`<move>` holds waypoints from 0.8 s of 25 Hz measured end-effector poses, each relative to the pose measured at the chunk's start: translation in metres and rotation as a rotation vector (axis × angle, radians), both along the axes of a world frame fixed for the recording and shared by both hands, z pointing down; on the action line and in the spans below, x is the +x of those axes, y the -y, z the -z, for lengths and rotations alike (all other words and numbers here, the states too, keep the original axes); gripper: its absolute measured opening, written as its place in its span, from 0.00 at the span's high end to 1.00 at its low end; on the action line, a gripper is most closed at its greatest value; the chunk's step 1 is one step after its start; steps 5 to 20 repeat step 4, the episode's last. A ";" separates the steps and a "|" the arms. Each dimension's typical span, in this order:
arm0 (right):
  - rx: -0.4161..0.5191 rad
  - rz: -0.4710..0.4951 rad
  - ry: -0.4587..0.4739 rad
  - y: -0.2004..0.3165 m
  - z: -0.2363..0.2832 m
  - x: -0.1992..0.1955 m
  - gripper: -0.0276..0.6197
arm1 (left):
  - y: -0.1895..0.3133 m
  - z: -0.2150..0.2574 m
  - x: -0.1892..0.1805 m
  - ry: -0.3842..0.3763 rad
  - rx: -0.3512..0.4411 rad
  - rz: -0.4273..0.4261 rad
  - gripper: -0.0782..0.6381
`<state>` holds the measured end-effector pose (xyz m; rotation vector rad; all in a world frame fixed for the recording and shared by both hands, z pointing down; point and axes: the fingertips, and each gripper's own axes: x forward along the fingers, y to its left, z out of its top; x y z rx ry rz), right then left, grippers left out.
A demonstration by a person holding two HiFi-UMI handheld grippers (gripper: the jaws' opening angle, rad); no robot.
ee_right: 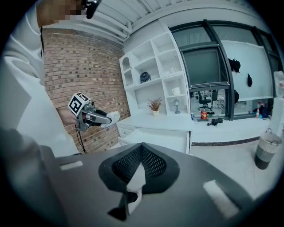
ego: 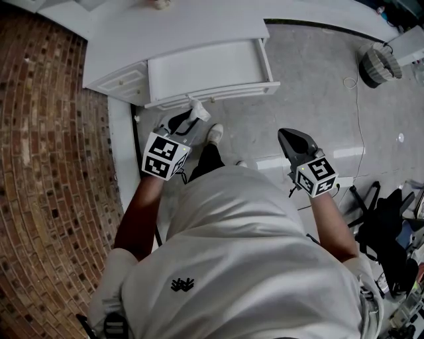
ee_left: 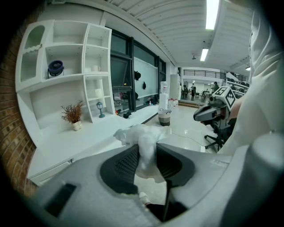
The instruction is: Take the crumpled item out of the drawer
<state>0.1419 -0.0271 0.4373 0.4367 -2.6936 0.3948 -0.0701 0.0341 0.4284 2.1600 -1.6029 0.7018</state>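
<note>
Left tool (ee_left: 147,156) clamps the crumpled white wad (ee_left: 143,134) — soft, papery; right tool (ee_right: 141,153) — ribbed black jaws meet, empty.

Brick wall (ego: 40,165) left, white shelving unit (ee_left: 53,95), white counter (ego: 165,26), dark windows (ee_right: 206,66), glossy grey floor (ego: 318,86), ceiling strip lights (ee_left: 212,11) on.

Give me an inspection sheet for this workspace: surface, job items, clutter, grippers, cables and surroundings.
Surface: white desktop above the open drawer, which looks empty.
Job's things: crumpled item, white, out of the drawer.
Clutter: woven basket on the floor.
Grippers: left gripper jaws shut on the crumpled item; right gripper jaws shut, empty.
Cables: thin cord on the floor beside the basket.
Surroundings: brick wall, white shelves.
</note>
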 end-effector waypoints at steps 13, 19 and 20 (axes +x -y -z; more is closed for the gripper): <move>0.003 0.007 0.000 0.001 0.000 0.002 0.94 | 0.001 -0.001 0.003 0.002 -0.001 0.000 0.73; 0.003 0.007 0.000 0.001 0.000 0.002 0.94 | 0.001 -0.001 0.003 0.002 -0.001 0.000 0.73; 0.003 0.007 0.000 0.001 0.000 0.002 0.94 | 0.001 -0.001 0.003 0.002 -0.001 0.000 0.73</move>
